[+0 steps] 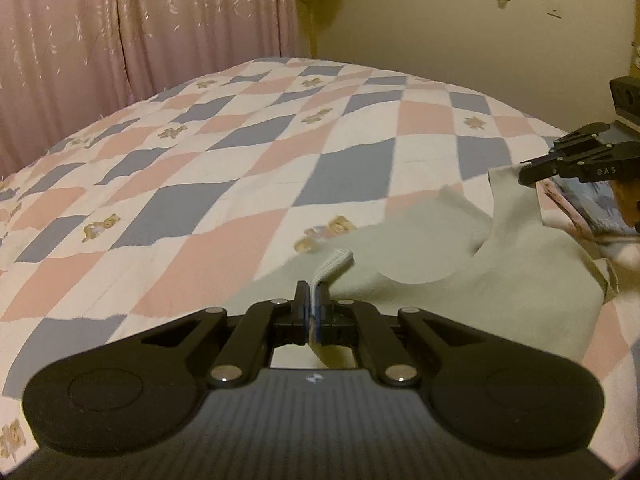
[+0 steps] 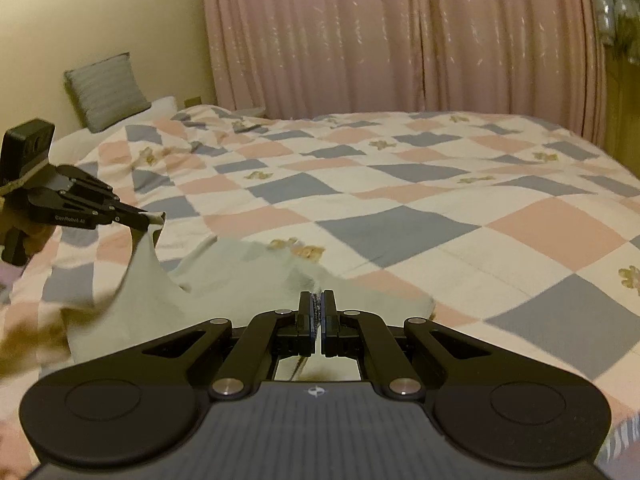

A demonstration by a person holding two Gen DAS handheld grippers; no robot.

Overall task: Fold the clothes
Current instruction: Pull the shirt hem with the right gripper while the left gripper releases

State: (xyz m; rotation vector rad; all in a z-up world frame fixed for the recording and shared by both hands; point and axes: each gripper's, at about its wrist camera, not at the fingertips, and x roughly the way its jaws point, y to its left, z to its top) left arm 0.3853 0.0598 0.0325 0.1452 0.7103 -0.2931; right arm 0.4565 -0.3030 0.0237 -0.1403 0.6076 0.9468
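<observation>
Gripping one garment (image 1: 520, 280) — two hand-held grippers.

Left gripper (image 1: 313, 300): we hold its jaws pinched together, pointing forward and level.
Right gripper (image 2: 317, 306): we keep ours clamped too, just beside.

Both grippers are matte black, with silver pivot pins and ribbed grey bodies. The left gripper (image 1: 313, 300) has blue finger pads. The right gripper (image 2: 317, 308) bears a small white logo.

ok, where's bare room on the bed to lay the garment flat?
Free: checkered quilt between the pale green garment and the pink curtain. Crowded: near edge, where left gripper and right gripper pinch it; gray pillow by the wall.
</observation>
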